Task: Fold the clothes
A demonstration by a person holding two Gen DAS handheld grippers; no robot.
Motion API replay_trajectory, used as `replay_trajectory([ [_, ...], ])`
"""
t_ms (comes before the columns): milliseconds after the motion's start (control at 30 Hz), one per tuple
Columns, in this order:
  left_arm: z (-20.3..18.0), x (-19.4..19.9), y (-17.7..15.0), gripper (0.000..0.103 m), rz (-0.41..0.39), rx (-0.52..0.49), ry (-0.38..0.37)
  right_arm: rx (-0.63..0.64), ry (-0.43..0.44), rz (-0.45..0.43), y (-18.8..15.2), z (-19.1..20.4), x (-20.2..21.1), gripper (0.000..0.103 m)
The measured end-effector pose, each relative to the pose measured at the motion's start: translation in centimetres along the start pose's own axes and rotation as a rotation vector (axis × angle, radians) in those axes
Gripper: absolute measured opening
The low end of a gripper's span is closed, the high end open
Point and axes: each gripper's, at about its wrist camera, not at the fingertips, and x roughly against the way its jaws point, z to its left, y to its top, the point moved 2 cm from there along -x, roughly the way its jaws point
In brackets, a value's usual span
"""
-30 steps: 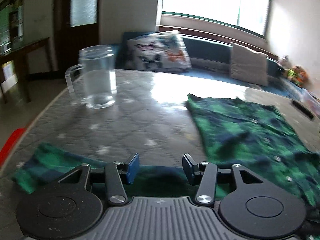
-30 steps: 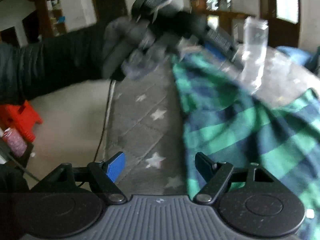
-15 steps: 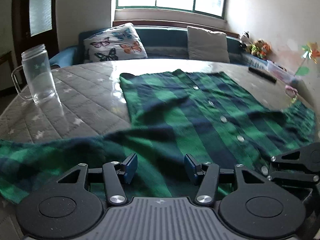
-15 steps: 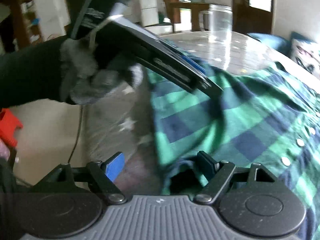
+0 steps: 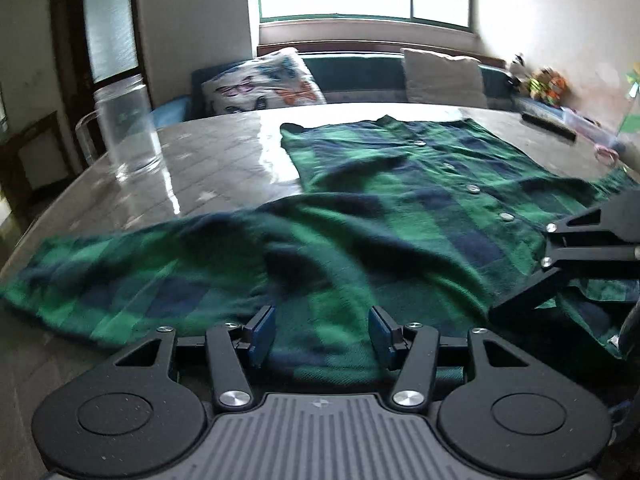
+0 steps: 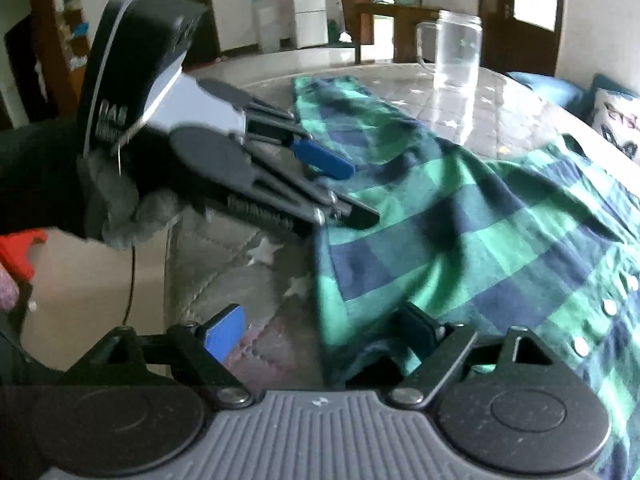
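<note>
Both hand-held grippers, left (image 5: 322,332) and right (image 6: 320,330), sit released over the plaid shirt (image 5: 400,216); the right's jaws just widened. Risk: grabbing one layer only, or dragging the sleeve into the glass mug (image 5: 128,124) at 10 o'clock.

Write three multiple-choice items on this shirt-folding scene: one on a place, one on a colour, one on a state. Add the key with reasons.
1. Where does the glass mug stand?
A. on the shirt
B. on the bare table beside the shirt
C. on the sofa

2. What colours is the shirt?
A. red and white
B. plain grey
C. green and dark blue checks

3. How do the left tongs stand?
A. open, over the cloth
C. shut on the mug
B. shut with nothing between them

Key: 1 B, the mug sits on the quilted table, apart from the cloth. 2 C, the checks show in both views. 3 A, cloth shows in the wide gap between the blue pads, which do not press on it.
</note>
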Motion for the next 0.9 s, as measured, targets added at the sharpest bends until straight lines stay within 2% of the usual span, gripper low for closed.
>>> replay_trajectory([
  [100,1.6,1.1,-0.4,0.052,-0.007,0.044,0.022,0.016,0.008,0.006,0.2,0.3,0.2,0.088],
  [167,3.2,1.7,-0.5,0.052,-0.014,0.105,0.016,0.000,0.017,-0.004,0.5,-0.1,0.4,0.088],
  [233,5.3,2.2,-0.5,0.052,-0.020,0.170,0.044,-0.011,0.020,-0.013,1.0,-0.4,0.2,0.088],
  [433,12.3,2.4,0.5,0.052,-0.031,0.334,0.235,-0.021,0.011,-0.031,2.8,-1.1,-1.3,0.088],
  [633,19.3,1.1,1.4,0.050,-0.043,0.466,0.421,-0.011,0.017,-0.042,3.9,-0.6,-2.4,0.080],
  [767,22.6,-0.1,1.3,0.050,-0.033,0.552,0.469,-0.010,0.038,-0.033,4.3,-0.2,-3.4,0.077],
  [900,25.0,-1.0,1.1,0.047,-0.015,0.625,0.473,-0.001,0.050,-0.025,4.5,0.1,-4.2,0.077],
])
